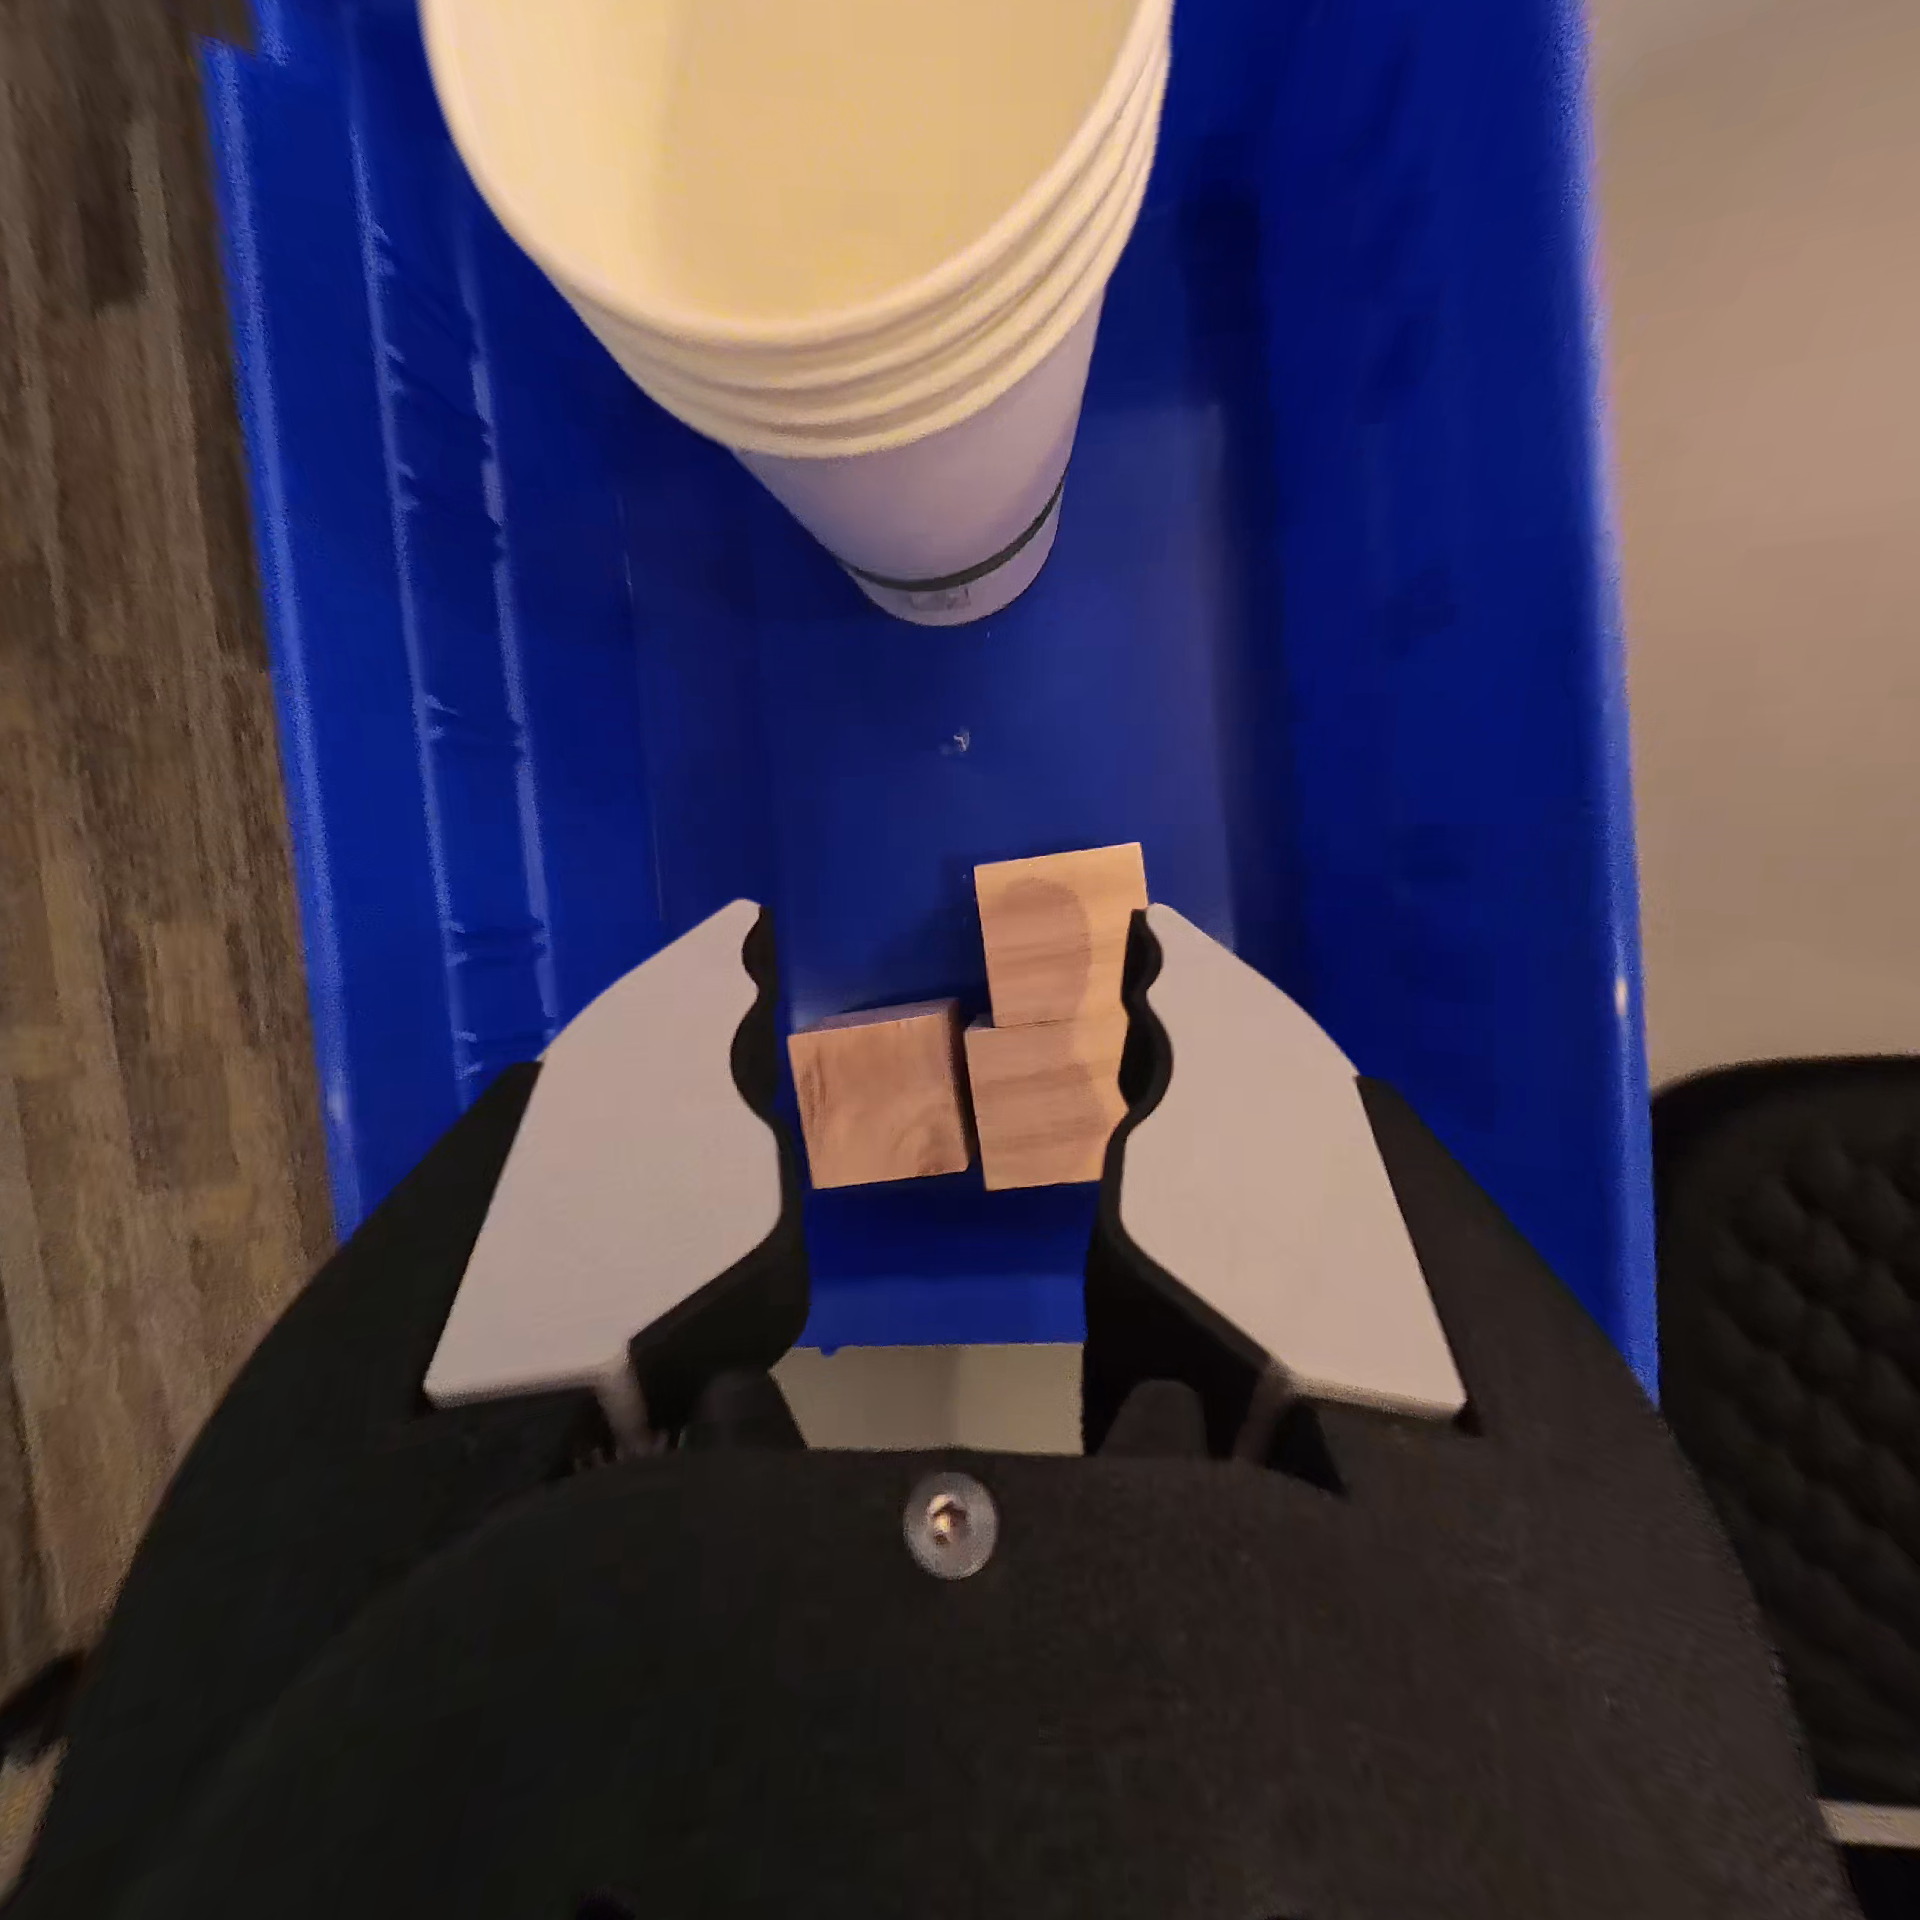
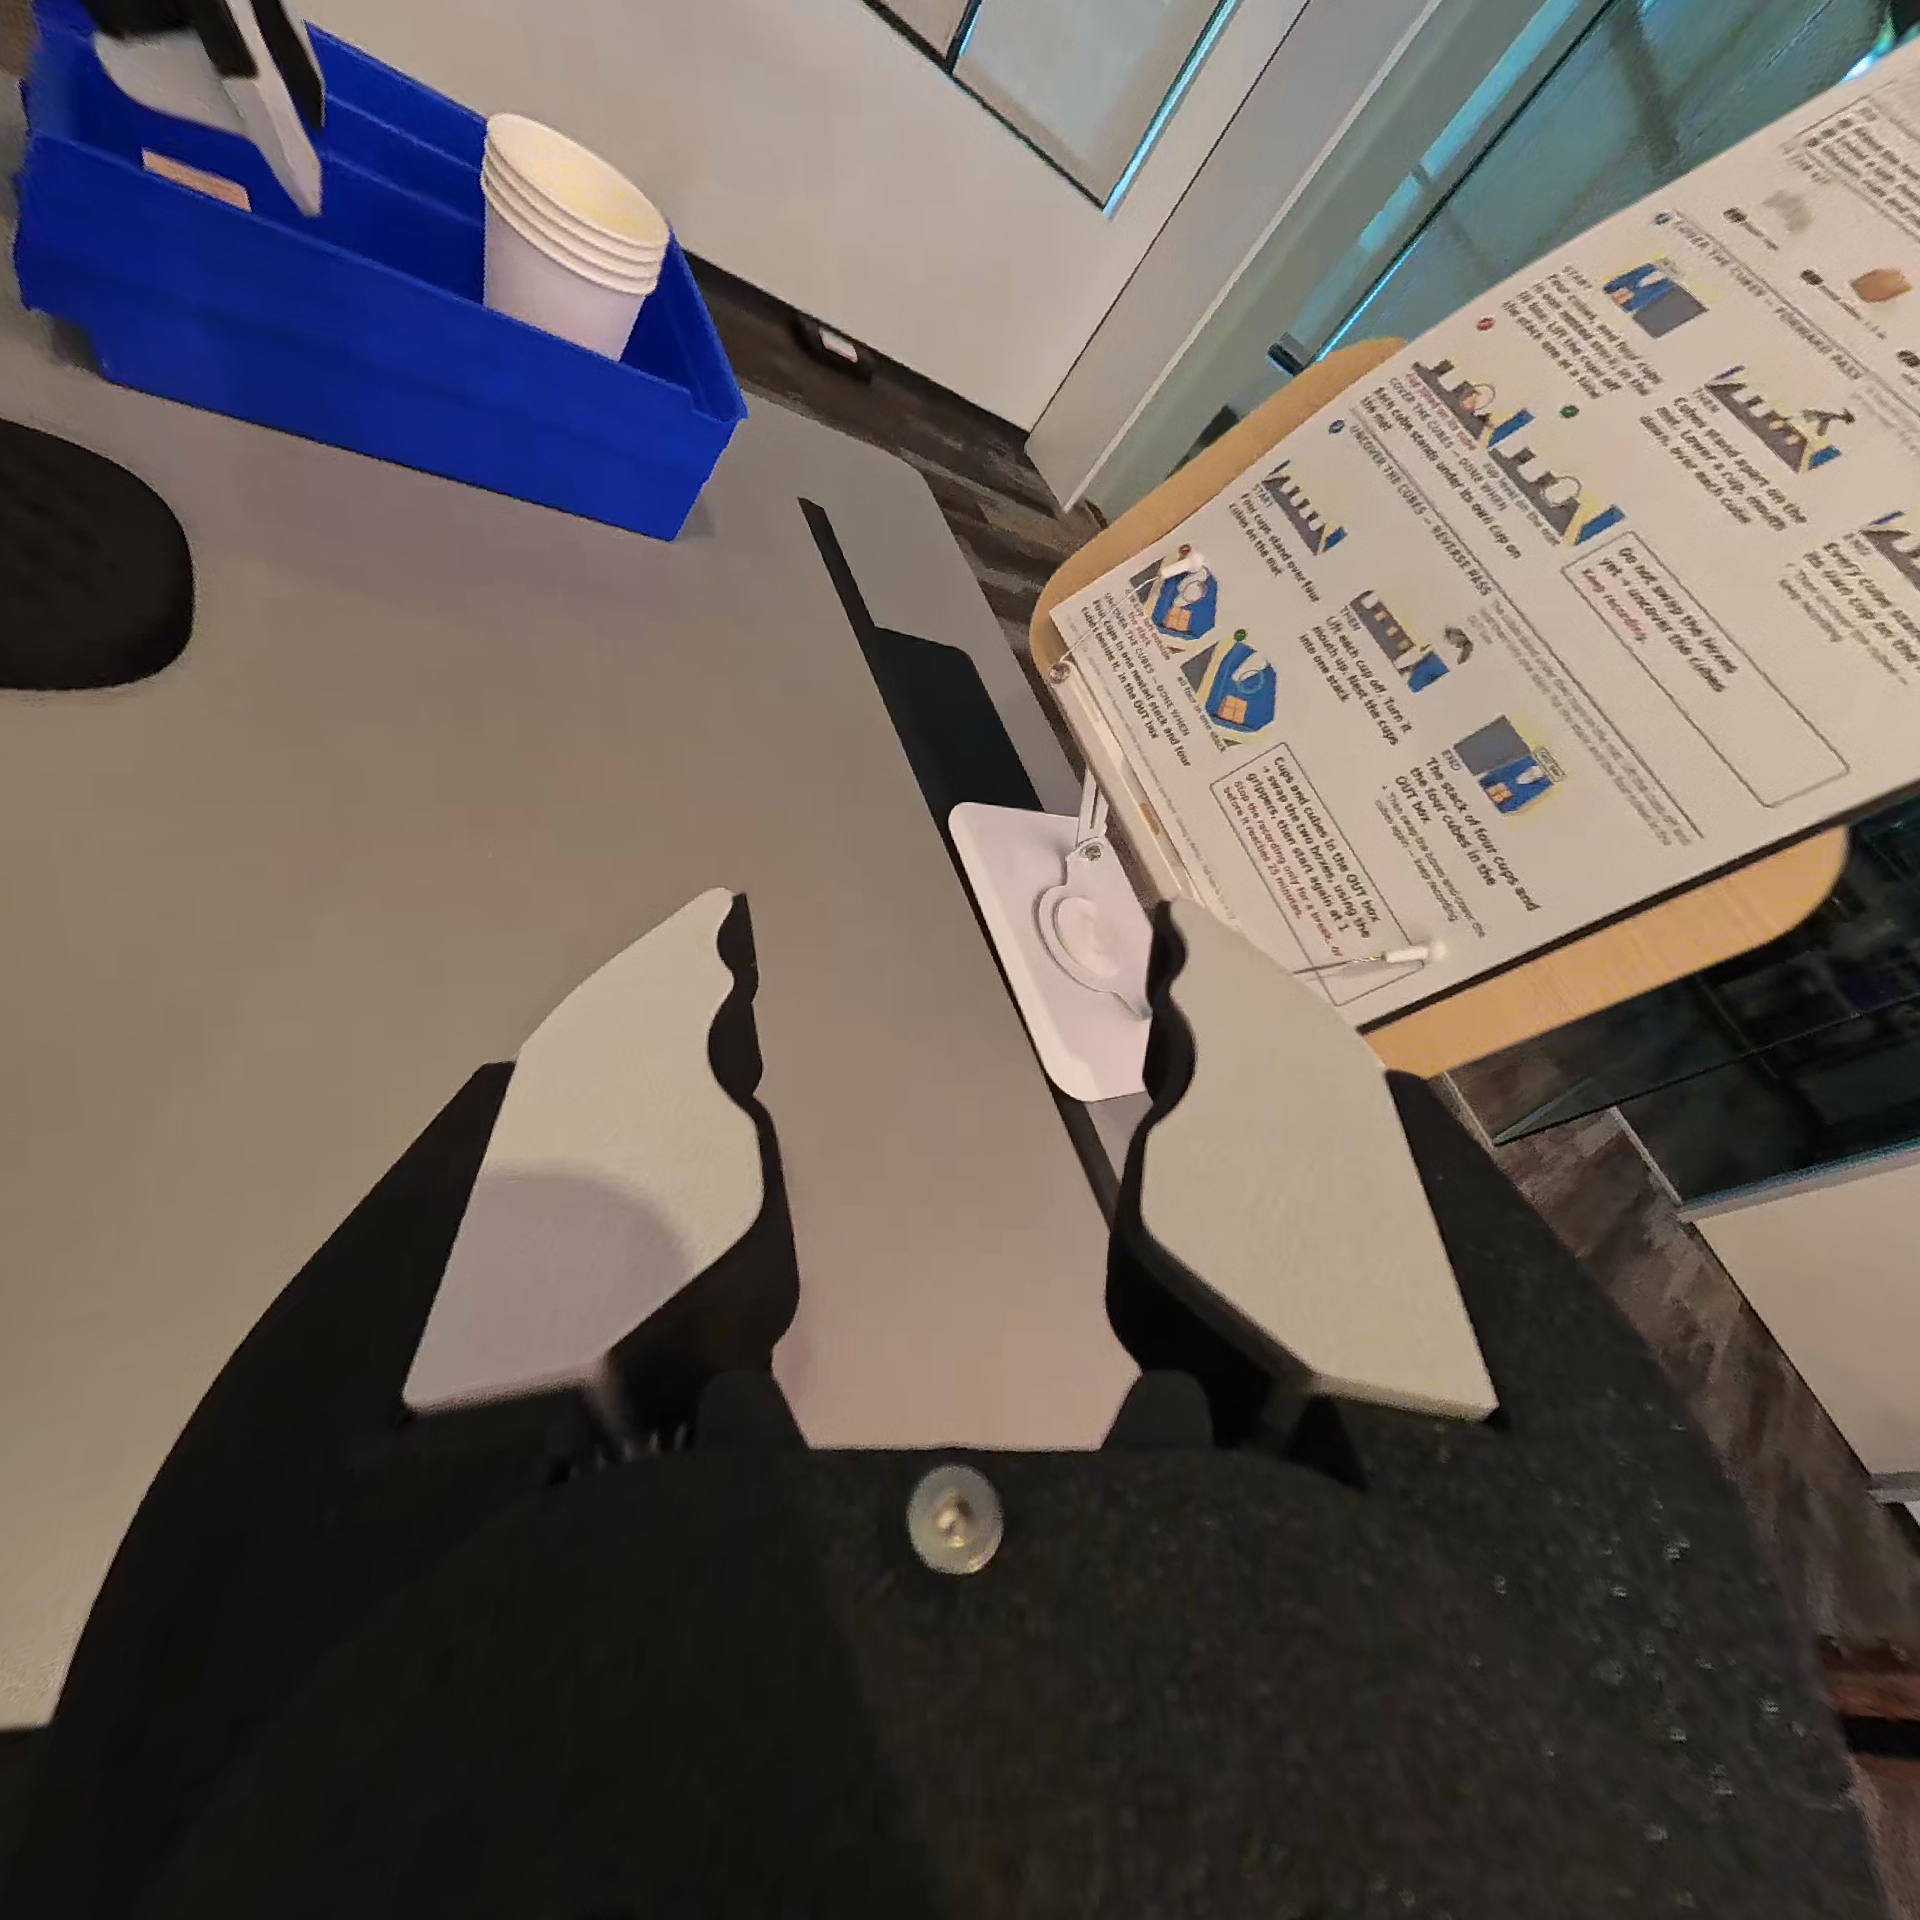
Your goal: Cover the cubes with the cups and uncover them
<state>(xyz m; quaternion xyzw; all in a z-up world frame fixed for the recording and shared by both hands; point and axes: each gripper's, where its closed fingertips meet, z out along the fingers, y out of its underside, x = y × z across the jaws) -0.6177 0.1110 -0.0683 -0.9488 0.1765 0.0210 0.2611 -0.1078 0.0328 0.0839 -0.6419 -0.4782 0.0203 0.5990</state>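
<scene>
In the left wrist view, three wooden cubes (image 1: 1049, 1013) lie close together on the floor of a blue bin (image 1: 1351, 727). A stack of nested white paper cups (image 1: 831, 312) stands mouth up at the bin's far end. My left gripper (image 1: 951, 925) is open and hangs over the bin with the cubes between its fingers, not gripped. In the right wrist view, my right gripper (image 2: 951, 914) is open and empty above the grey table (image 2: 416, 779). Far off it shows the blue bin (image 2: 364, 343), the cup stack (image 2: 571, 239) and the left gripper (image 2: 281, 125) dipping into the bin.
A black mat (image 2: 73, 561) lies left on the table; it also shows in the left wrist view (image 1: 1787, 1403). An instruction sheet on a wooden board (image 2: 1507, 623) leans on a white stand (image 2: 1060, 935) at the table's right edge. A black tray (image 2: 935, 707) lies there too.
</scene>
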